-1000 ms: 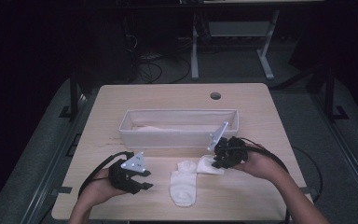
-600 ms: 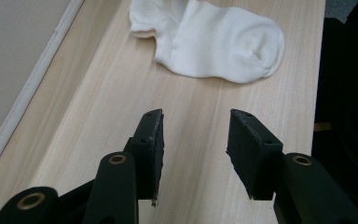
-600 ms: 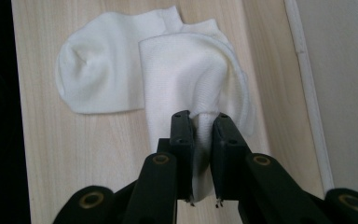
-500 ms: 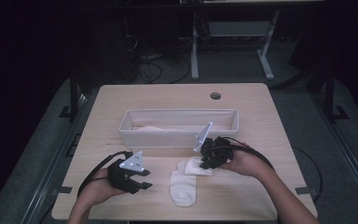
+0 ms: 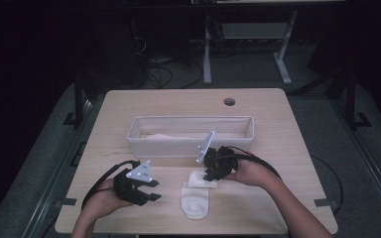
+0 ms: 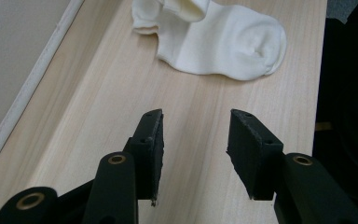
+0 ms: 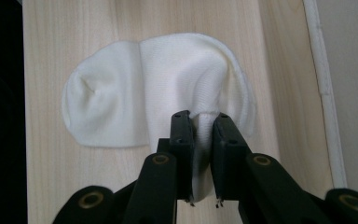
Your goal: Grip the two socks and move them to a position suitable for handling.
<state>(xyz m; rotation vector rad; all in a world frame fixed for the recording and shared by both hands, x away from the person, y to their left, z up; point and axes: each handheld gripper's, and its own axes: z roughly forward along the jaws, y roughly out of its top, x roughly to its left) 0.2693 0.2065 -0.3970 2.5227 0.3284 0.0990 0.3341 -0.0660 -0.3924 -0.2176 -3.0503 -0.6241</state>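
A white sock [image 5: 195, 198] lies on the wooden bench [image 5: 278, 134], just in front of the long white bin [image 5: 188, 144] that stands across the middle of the bench. Taking the sock as the landmark: its toe end points toward the person's edge of the bench, and its cuff end lies toward the bin, bunched and lifted a little.

The right hand-held gripper [image 5: 209, 177] is at the cuff end of the sock, on the side nearer the bin. In the right gripper view its two black jaws are drawn nearly together with a fold of the sock's white fabric [image 7: 203, 140] pinched between them; the rest of the sock [image 7: 158, 88] spreads out beyond the jaw tips, flat on the bench, with the rounded toe off to the left of that view. The person's right hand [image 5: 250, 173] holds this hand-held gripper from the side of the sock away from the other hand, and a black cable loops behind it.

The left hand-held gripper [image 5: 151, 191] is near the sock on its other side, apart from it and not touching. In the left gripper view [image 6: 195, 154] its jaws stand wide apart with only bare wood between them, and the sock [image 6: 223, 39] lies ahead of the jaw tips. The person's left hand [image 5: 104, 201] grips it near the front edge of the bench.

The bin's white wall [image 7: 349, 70] runs just beside the sock.
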